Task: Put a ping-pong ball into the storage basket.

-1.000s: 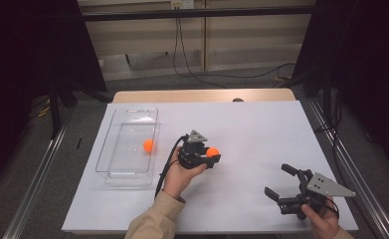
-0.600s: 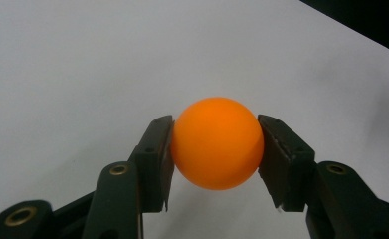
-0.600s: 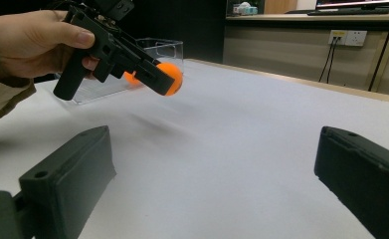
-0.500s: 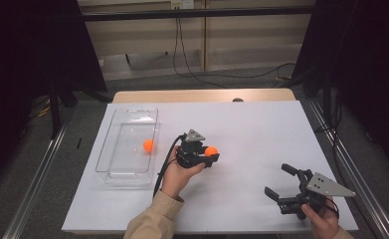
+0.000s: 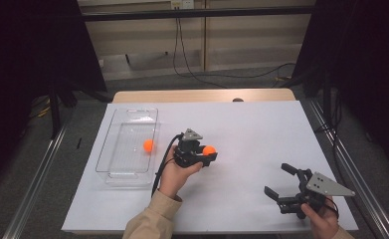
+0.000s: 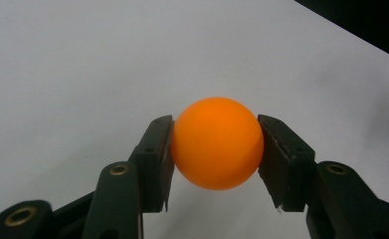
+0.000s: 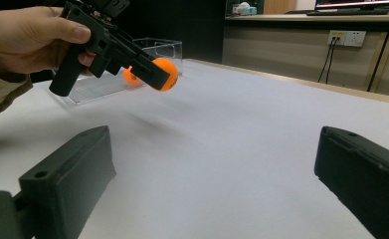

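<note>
White table top (image 5: 261, 134) under dark surroundings, with cables trailing along the floor by the far wall. Near the left edge, a clear plastic tray (image 5: 113, 134) holding one orange ball (image 5: 148, 145) toward its right side. Just right of the tray, left gripper (image 5: 209, 153) held up off the surface in a hand (image 5: 174, 172), jaws pointing right and clamped on a second orange ball (image 5: 209, 150). From the left gripper view, that ball (image 6: 217, 143) pinched squarely between the two black pads, one pad touching each side, white table beneath and nothing else close by. Well apart from all this, near the front right corner, right gripper (image 5: 280, 180) held low over the table in the other hand (image 5: 324, 219), jaws spread wide with nothing between them, grey plate on top. From the right gripper view, wide gap between the two black jaws, bare table ahead, and farther off the left gripper (image 7: 154, 74) tilted downward with its ball (image 7: 166, 73) lifted clear of the table, tray (image 7: 157, 50) just behind it.
</note>
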Demonstrator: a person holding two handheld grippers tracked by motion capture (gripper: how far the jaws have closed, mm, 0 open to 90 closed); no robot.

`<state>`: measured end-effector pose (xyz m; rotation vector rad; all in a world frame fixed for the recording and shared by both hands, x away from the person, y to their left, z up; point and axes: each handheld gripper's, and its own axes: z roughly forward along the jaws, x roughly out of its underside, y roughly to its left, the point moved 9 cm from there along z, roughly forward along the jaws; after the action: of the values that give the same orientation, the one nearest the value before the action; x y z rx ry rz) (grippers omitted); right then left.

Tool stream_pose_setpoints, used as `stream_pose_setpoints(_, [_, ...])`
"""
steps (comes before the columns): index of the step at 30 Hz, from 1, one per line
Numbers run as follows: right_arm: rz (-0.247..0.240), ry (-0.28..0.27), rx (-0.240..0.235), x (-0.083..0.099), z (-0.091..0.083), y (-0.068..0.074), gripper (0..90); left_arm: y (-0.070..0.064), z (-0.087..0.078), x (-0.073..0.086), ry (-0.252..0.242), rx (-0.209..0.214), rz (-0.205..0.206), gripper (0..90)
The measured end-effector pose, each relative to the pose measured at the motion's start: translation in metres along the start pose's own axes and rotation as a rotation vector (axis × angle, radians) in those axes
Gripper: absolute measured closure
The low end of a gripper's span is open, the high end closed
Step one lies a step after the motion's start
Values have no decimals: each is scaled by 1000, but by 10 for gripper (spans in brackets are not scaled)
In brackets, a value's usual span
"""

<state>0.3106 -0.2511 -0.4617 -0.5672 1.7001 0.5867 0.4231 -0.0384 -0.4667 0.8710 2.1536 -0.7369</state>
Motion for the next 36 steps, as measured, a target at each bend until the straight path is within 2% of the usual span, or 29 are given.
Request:
stream_pose_setpoints(27, [4, 3, 12, 1, 0, -2, 10, 6, -7, -1, -5, -6, -11, 508])
stream_pose_setpoints(36, [6, 4, 12, 1, -1, -1, 8, 13, -16, -5, -14, -18, -19, 508])
